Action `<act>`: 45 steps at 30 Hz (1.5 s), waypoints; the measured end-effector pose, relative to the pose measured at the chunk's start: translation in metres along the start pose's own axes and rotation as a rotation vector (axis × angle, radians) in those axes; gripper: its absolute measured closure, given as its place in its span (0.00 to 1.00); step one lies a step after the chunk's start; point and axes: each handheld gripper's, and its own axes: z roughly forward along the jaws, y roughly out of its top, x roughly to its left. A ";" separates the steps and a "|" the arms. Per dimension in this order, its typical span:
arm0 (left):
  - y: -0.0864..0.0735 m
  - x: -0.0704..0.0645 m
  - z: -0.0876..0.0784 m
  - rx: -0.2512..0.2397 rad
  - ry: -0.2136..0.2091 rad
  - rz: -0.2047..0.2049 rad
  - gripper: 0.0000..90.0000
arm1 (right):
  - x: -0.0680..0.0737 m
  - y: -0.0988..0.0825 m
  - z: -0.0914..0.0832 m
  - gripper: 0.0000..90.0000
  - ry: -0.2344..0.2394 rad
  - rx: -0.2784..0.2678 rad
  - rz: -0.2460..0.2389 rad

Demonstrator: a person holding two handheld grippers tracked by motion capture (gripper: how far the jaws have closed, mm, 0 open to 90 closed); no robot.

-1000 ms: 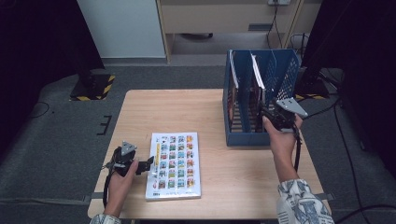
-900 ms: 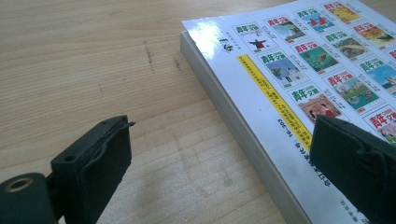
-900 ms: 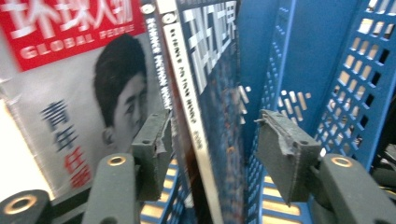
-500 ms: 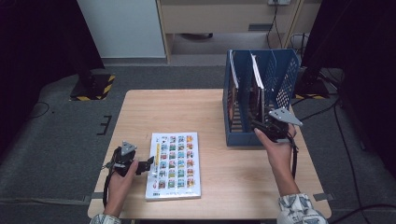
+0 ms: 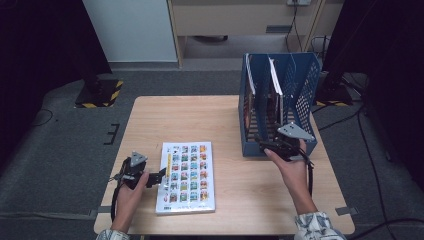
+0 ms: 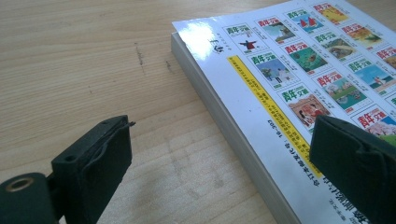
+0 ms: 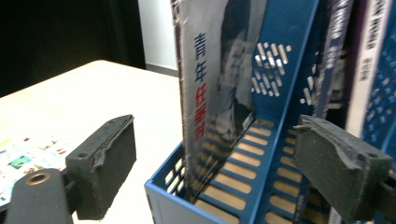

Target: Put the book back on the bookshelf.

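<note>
I am filing magazines into the blue file rack [image 5: 295, 90] standing at the desk's [image 5: 200, 115] far right corner, and I am now between 2 of them. My right tool [image 5: 264, 143] is sitting at the rack's near edge, released: its jaws have just been opening, and the right gripper view shows nothing between them. An upright magazine [image 7: 212, 84] is standing in the rack's slot nearest the middle of the desk, leaning a little, its spine facing me and clear of both pads. I judge that one filed, with my right hand free.

The flat magazine [image 5: 187, 175] with the grid of small pictures is lying near the desk's front edge, left of the middle. My left tool [image 5: 161, 175] is waiting at its left edge, jaws wide, and the left gripper view shows one pad [image 6: 93, 158] over bare wood and the other over the cover, with the page edges between them but not pinched. So nothing is being gripped on that side yet.

The next move, as I judge it, is picking this magazine up. It is lying flush on the wood, so one jaw has to slide under the edge before closing. Then it has to be turned upright and carried across to a free slot, likely with my right tool helping.
</note>
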 end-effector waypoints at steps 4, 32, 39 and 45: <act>0.000 0.000 0.000 0.001 -0.001 0.001 0.06 | 0.005 -0.001 0.002 0.12 0.017 0.019 -0.008; 0.000 -0.002 0.001 -0.003 -0.018 0.002 0.06 | 0.069 -0.002 0.016 0.13 0.232 0.099 -0.129; 0.000 -0.006 0.001 0.021 -0.046 0.014 0.05 | 0.089 -0.008 0.022 0.15 0.266 0.140 -0.165; -0.001 -0.006 0.002 0.021 -0.054 0.003 0.04 | 0.107 -0.018 0.030 0.15 0.306 0.188 -0.192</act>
